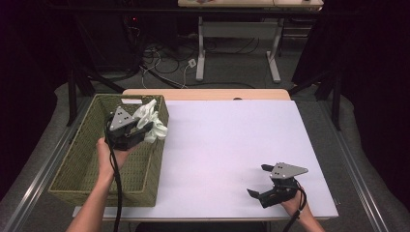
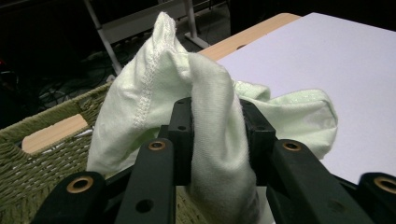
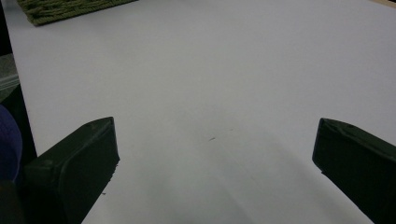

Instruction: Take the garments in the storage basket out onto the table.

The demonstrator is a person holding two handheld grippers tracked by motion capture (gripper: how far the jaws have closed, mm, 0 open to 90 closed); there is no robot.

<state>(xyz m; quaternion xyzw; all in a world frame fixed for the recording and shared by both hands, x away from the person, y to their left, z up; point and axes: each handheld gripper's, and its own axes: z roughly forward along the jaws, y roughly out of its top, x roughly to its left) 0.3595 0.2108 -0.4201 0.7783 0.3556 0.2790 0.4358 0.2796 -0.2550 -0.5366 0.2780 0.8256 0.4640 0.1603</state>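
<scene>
From above, the left gripper [image 1: 126, 129] hangs over the woven basket [image 1: 77, 159] at the table's left with a pale cloth [image 1: 153, 121] bunched against the basket's right rim, while the right gripper [image 1: 270, 181] rests spread wide and empty on the white tabletop [image 1: 232, 145], dark room and cabled floor beyond. Along the left gripper, its jaws are clamped on a fold of that cloth, whose loose tail could, I'd guess, snag the weave. Along the right gripper, bare white surface lies between parted jaws, the basket's corner far off.

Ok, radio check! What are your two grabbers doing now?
Left gripper shut on the pale cloth, over the basket. Right gripper open, low over the white table. Nothing blocking.
</scene>
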